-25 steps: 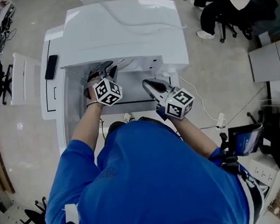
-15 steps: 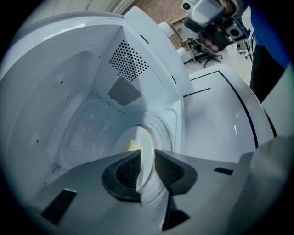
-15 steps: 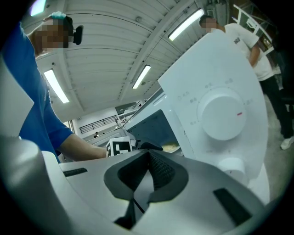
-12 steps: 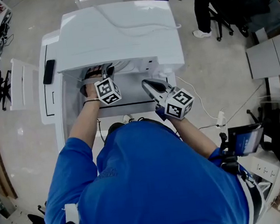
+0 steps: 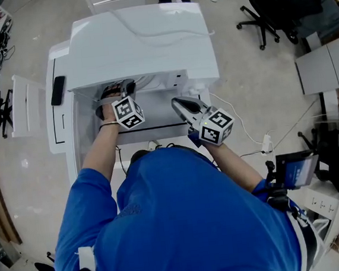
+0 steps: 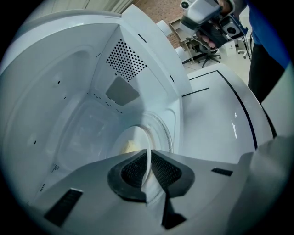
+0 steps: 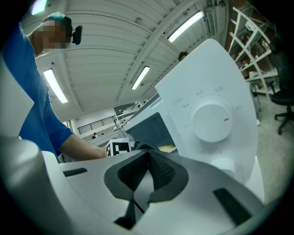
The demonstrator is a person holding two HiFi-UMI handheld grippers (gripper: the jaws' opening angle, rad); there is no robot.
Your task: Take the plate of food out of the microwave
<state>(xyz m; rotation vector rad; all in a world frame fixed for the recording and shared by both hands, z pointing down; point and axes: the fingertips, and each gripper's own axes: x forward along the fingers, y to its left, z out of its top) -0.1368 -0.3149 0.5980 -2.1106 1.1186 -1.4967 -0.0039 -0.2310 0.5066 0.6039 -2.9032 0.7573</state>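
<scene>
The white microwave (image 5: pixel 142 39) stands open, its door (image 5: pixel 60 112) swung to the left. My left gripper (image 5: pixel 123 90) reaches into the cavity. In the left gripper view it (image 6: pixel 147 166) is shut on the near rim of a white plate (image 6: pixel 133 135), which sits on the turntable and carries pale yellow food (image 6: pixel 129 147). My right gripper (image 5: pixel 179 103) hovers outside, in front of the control panel, shut with nothing in it. The right gripper view shows its jaws (image 7: pixel 148 159) closed, level with the panel's round dial (image 7: pixel 211 120).
The cavity's walls and its perforated vent (image 6: pixel 126 59) close in around the plate. A white cable (image 5: pixel 250 136) runs from the microwave across the floor on the right. An office chair (image 5: pixel 276 2) and a grey cabinet (image 5: pixel 324 69) stand further right.
My left gripper has rolled a little at the cavity's mouth and sits slightly deeper in. The right gripper has kept still. People at the back right have left the view.
</scene>
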